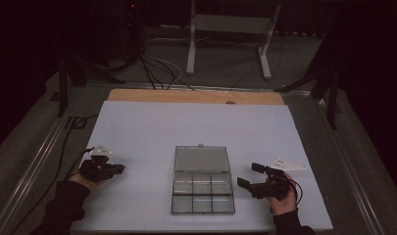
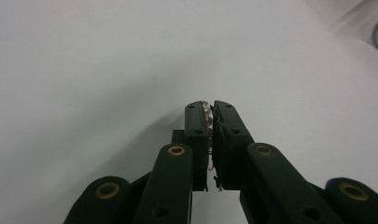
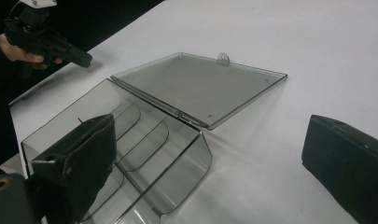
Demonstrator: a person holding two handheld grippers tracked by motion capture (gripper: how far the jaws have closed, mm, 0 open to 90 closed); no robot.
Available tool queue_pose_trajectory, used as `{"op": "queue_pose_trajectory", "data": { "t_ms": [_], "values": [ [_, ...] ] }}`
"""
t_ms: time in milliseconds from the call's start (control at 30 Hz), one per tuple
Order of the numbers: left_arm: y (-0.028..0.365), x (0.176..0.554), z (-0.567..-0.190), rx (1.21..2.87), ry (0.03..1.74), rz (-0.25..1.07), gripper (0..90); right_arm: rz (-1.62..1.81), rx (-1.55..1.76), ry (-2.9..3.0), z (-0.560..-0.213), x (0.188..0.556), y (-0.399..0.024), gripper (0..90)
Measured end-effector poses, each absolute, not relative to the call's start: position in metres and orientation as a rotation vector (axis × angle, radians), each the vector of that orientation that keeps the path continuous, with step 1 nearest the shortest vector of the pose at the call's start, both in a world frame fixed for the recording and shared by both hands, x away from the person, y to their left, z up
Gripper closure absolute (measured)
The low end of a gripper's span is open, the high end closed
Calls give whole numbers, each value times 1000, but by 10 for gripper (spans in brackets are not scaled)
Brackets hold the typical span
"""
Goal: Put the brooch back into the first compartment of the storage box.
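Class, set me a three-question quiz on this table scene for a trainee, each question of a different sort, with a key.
1. True or false: the box lid lies open.
2. Which gripper has its jaws apart? A) left gripper B) right gripper
3. Fill in: the box lies ___ the two grippers.

Key: 1 true; 2 B; 3 between.

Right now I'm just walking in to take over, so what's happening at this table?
A person holds a black two-jaw gripper in each hand over a white table. Between them lies a clear plastic compartment box, lid folded flat open. The left gripper is shut; the right gripper is open beside the box. Neither touches it.
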State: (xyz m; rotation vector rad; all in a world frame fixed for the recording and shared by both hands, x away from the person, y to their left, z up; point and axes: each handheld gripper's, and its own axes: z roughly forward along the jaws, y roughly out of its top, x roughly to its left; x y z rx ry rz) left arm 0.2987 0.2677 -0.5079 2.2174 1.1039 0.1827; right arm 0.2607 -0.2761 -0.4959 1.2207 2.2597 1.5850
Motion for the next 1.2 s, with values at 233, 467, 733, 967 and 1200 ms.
{"op": "queue_pose_trajectory", "data": {
  "t_ms": [233,467,733,967,1200],
  "values": [
    [260,297,-504,2241,1066,187,866,1584,1220,2260,-496,261,-276,31],
    [254,296,-502,2255,1035,183,866,1586,1221,2259,-496,261,-276,31],
    [243,294,-497,2259,978,170,866,1587,1223,2259,-496,261,-276,31],
    [235,293,-490,2261,934,178,865,1586,1222,2260,-496,261,-276,31],
    [223,290,-485,2265,881,166,865,1585,1221,2263,-496,261,-275,31]
  ]
}}
